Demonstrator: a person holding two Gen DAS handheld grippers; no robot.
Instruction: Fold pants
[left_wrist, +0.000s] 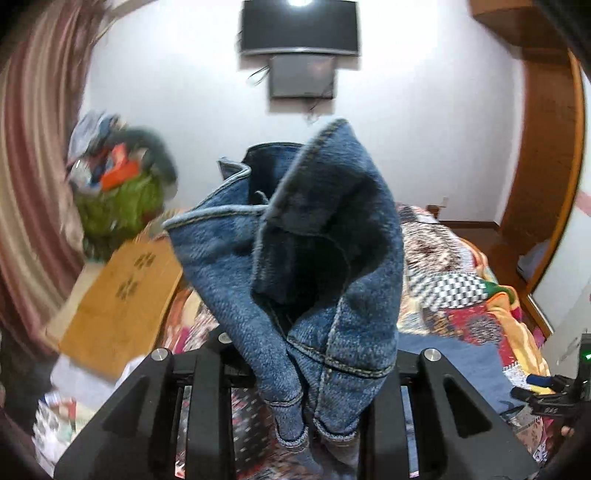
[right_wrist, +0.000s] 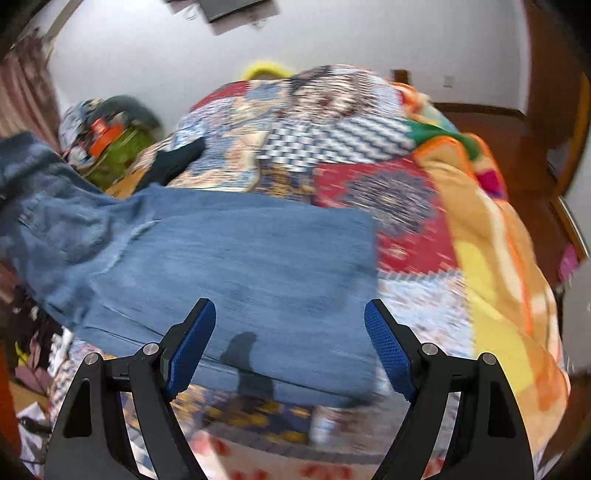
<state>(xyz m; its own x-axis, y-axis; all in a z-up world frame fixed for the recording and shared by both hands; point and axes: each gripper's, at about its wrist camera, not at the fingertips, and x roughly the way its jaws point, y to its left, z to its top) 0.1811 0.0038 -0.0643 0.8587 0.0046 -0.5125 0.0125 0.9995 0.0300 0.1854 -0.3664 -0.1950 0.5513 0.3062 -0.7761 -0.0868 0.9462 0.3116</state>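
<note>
The pants are blue denim jeans. In the left wrist view my left gripper (left_wrist: 306, 373) is shut on a bunched end of the jeans (left_wrist: 295, 251), which stands up in front of the camera and hides the fingertips. In the right wrist view the rest of the jeans (right_wrist: 236, 266) lies flat across a patchwork quilt (right_wrist: 406, 206) on the bed. My right gripper (right_wrist: 290, 317) is open and empty, its blue pads (right_wrist: 194, 347) just above the near edge of the denim. The right gripper also shows at the far right of the left wrist view (left_wrist: 546, 398).
A green bag heaped with clothes (left_wrist: 118, 184) sits at the back left. A brown wooden board (left_wrist: 122, 299) lies left of the bed. A striped curtain (left_wrist: 26, 166) hangs at left. A wooden door frame (left_wrist: 546, 147) stands at right.
</note>
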